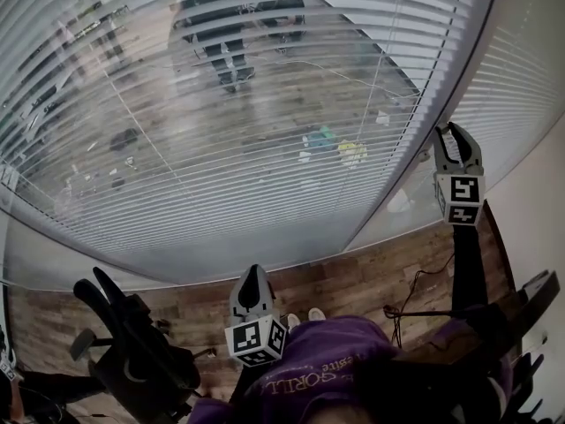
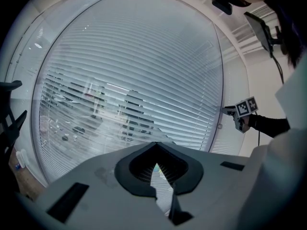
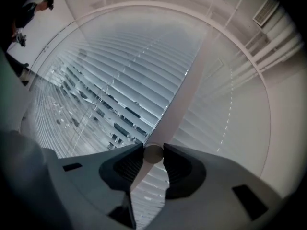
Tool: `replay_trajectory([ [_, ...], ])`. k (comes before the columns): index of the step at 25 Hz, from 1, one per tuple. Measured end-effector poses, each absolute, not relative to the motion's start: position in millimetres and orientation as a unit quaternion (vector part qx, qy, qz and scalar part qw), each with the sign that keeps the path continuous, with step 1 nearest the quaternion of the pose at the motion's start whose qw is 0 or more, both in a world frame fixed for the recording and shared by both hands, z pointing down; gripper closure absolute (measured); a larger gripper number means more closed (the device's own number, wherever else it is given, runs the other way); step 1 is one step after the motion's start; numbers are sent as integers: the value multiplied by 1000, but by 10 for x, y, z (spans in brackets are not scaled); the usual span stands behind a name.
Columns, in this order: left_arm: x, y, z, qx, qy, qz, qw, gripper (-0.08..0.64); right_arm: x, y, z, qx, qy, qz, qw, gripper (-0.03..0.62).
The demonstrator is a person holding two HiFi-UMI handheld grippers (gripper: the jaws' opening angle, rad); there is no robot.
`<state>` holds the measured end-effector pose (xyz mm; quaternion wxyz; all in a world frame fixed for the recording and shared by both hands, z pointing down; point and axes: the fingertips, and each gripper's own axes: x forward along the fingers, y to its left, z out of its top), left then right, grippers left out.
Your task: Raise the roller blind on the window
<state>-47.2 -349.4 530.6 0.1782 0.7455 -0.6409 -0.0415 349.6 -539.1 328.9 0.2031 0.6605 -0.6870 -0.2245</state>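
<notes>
— Blind [image 1: 221, 104]?
— Fully lowered, filling the window [image 1: 291, 246] to its bottom edge. Not raised at all yet.
— Right gripper [image 1: 452, 140]?
— Up at the frame [image 3: 187, 80], seemingly clamped on a small round knob [image 3: 153, 154].
— Left gripper [image 1: 254, 274]?
— Low, closed, empty.

wood-plank floor [image 1: 371, 281], pale window frame [image 3: 192, 80], white wall [image 1: 530, 237] at right, perhaps a dark chair [image 1: 132, 360] lower left.
</notes>
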Motion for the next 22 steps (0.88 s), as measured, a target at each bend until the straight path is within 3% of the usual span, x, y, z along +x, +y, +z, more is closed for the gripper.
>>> replay_trajectory([
  [6,-497,-3491,5307,744,-643,-42,179,560,3452,-5383,3321,627,-636,-323,315,474],
  [9,-501,-3501,5308,744,-643,-42,178,560,3465,-5396,3356,626,-623,-332,333,474],
  [18,-500,-3524,5316,742,-644,-44,179,558,3528,-5386,3272,670,-696,-183,180,474],
  [22,-511,-3524,5313,742,-644,-45,181,560,3543,-5383,3257,681,-702,-149,145,474],
])
